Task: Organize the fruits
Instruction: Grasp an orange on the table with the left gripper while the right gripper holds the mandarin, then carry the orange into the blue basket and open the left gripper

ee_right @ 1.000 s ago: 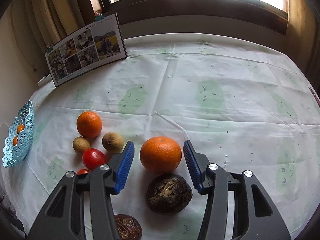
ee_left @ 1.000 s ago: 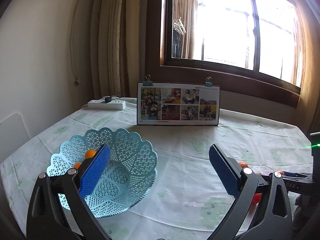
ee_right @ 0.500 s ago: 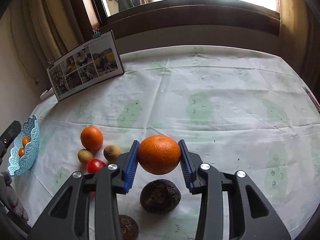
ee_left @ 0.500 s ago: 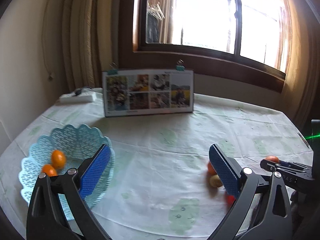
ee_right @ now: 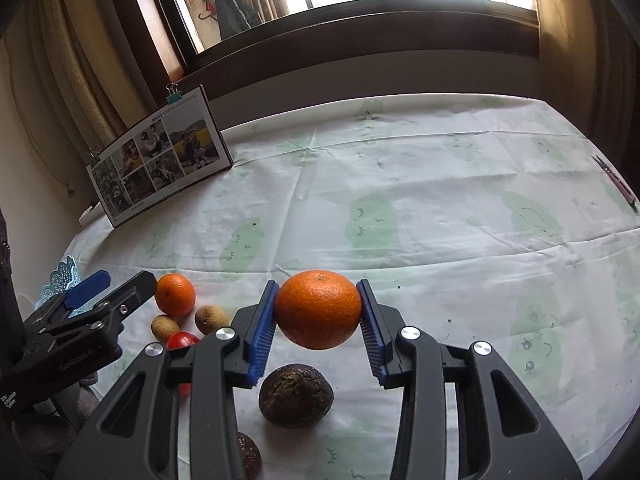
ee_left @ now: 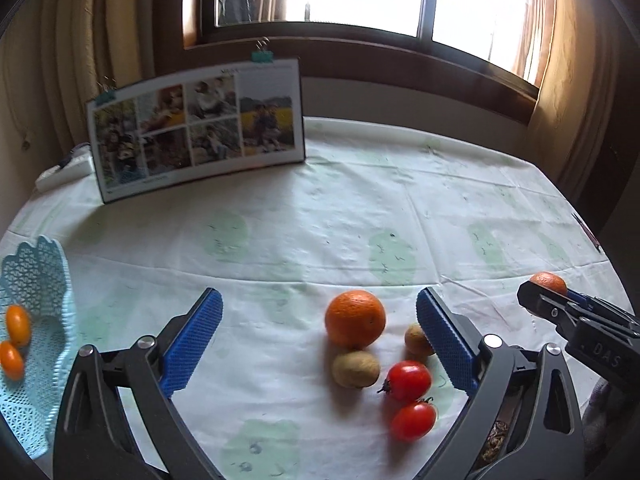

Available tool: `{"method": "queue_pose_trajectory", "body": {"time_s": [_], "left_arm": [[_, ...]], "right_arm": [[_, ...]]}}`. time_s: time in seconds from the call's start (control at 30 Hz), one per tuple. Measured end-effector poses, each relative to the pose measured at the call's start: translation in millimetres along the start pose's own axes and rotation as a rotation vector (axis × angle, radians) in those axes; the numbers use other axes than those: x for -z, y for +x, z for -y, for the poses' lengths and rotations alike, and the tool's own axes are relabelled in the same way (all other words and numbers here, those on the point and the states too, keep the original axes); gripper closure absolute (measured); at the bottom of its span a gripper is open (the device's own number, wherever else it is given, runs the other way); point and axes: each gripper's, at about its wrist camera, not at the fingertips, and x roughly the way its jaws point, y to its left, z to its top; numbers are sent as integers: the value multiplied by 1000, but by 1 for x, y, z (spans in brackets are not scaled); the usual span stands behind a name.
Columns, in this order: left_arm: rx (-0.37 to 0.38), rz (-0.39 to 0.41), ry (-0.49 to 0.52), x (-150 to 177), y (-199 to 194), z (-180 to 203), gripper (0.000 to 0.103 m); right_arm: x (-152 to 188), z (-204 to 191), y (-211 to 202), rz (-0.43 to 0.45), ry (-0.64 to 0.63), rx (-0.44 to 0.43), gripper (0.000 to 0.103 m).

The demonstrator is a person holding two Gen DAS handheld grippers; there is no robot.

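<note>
I am in the carrying step. Over the near edge of the table (ee_right: 440,208), my right gripper (ee_right: 318,314) pinches the big orange (ee_right: 318,314), lifted. Next it must travel to the basket (ee_left: 38,280) at the left edge. My left gripper (ee_left: 318,344) is spread, empty, above the small fruits (ee_left: 408,380).

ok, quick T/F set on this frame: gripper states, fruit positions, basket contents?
1. The right gripper holds the large orange clear of the tablecloth. True.
2. The left gripper is shut on a red tomato. False: it is open and holds nothing.
3. The light blue lattice plastic basket holds two small orange fruits. True.
4. The dark wrinkled fruit sits in the basket. False: it lies on the tablecloth.
</note>
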Motion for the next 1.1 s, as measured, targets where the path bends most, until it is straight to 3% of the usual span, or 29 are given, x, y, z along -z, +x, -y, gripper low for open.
{"method": "queue_pose_trajectory", "body": {"time_s": [0.13, 0.33, 0.5, 0.7, 1.1], "left_arm": [[34, -44, -3, -2, 17, 5, 16], [93, -120, -22, 0, 36, 8, 37], [104, -148, -45, 4, 44, 5, 63], [109, -131, -54, 3, 33, 2, 63], [17, 52, -58, -11, -32, -16, 63]], "right_arm": [[0, 1, 0, 1, 4, -1, 63], [0, 3, 1, 2, 14, 1, 63], [1, 1, 1, 3, 3, -1, 63], [1, 0, -2, 16, 1, -1, 63], [1, -1, -6, 31, 1, -10, 63]]}}
